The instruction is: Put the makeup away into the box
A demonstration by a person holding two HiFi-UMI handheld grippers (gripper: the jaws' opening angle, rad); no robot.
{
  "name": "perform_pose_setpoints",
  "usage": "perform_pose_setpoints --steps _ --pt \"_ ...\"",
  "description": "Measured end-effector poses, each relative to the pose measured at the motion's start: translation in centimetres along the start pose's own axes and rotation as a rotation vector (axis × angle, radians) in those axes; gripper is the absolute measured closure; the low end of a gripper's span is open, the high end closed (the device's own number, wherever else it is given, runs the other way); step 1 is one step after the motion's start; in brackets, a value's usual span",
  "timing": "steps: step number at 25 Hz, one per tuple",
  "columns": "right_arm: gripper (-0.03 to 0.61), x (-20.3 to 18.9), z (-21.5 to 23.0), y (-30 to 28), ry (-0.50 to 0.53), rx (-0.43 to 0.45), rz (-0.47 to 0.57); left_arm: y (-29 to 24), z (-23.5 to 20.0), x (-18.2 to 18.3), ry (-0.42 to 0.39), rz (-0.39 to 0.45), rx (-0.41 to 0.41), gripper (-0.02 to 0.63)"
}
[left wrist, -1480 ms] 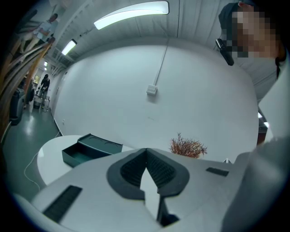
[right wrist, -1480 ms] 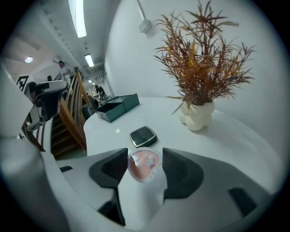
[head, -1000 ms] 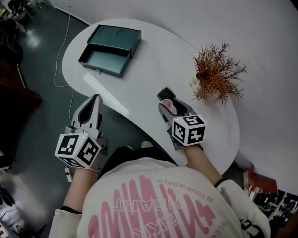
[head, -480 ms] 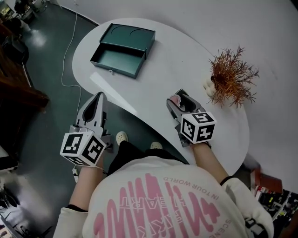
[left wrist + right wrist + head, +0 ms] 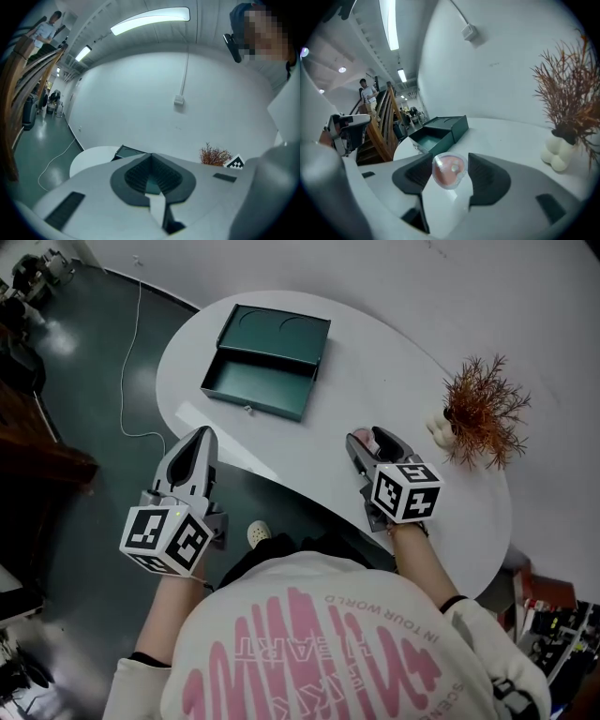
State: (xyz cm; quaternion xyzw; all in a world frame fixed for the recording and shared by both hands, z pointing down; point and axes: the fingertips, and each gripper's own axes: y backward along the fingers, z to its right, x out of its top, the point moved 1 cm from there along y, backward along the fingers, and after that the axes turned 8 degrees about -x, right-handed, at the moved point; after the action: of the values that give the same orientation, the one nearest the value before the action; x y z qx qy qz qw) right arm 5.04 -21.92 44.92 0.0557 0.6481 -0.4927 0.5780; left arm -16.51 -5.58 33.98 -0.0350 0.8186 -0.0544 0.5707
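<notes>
The dark green box (image 5: 267, 360) lies on the white table (image 5: 394, 381) with its drawer pulled open toward me; the right gripper view also shows the box (image 5: 440, 131). My right gripper (image 5: 373, 436) hovers over the table's near edge, shut on a small round makeup compact (image 5: 364, 440) with a clear case and pink fill. That compact (image 5: 449, 169) sits between the dark pads (image 5: 417, 174), clear of the tabletop. My left gripper (image 5: 200, 435) hangs over the floor just off the table's left edge, shut and holding nothing. Past its tips a corner of the box (image 5: 125, 151) shows.
A rust-coloured dried plant (image 5: 483, 411) in a knobbly white vase (image 5: 555, 152) stands at the table's right side. A white cable (image 5: 131, 362) runs across the dark floor on the left. People and wooden stairs (image 5: 382, 117) are far off.
Both grippers have moved forward, the right one carrying the compact a little nearer the box. The jaws of both have kept their positions.
</notes>
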Motion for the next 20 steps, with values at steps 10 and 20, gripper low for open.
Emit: perform_pose_setpoints --steps 10,20 --pt "0.339 2.0 -4.1 -3.4 0.017 -0.011 0.002 -0.9 -5.0 1.0 0.018 -0.003 -0.038 0.612" --pt "0.339 3.7 -7.5 -6.3 0.020 -0.038 0.016 0.5 -9.4 2.3 0.015 -0.007 -0.050 0.612"
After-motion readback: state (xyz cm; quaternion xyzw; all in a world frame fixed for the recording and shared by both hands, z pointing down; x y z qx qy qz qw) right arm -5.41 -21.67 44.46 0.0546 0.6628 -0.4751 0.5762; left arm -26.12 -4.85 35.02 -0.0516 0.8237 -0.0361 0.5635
